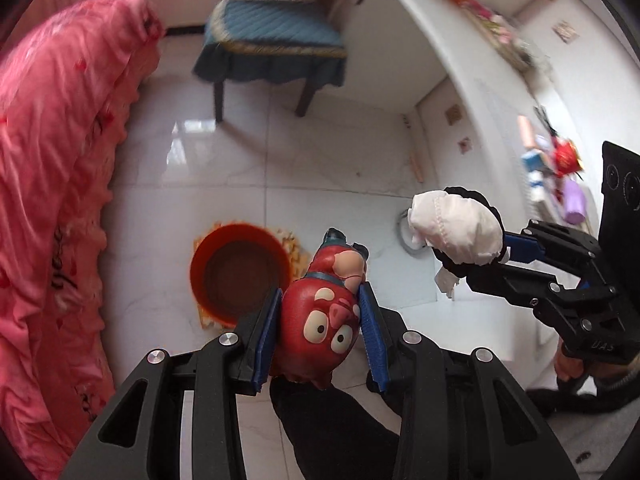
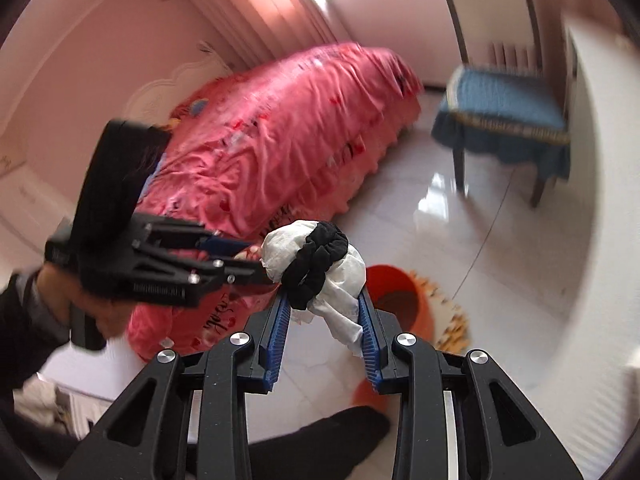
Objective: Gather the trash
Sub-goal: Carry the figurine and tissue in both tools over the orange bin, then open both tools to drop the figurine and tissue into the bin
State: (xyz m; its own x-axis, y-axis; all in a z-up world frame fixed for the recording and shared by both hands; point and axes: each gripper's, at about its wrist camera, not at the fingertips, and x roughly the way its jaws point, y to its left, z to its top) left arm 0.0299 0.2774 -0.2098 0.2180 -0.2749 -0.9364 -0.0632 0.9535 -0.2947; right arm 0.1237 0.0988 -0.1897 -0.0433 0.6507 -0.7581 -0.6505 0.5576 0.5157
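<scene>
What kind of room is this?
Most likely a home bedroom: a bed with a pink cover, a chair with a blue cushion, and an orange bin on the tiled floor.

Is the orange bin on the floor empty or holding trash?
Looks empty: the orange bin shows only bare brown bottom; blur hides small bits.

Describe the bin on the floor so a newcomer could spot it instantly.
Start from the pink-covered bed. On the white tile floor beside it sits a patterned mat bearing the orange bin. It is the only round, open-topped container there.
</scene>
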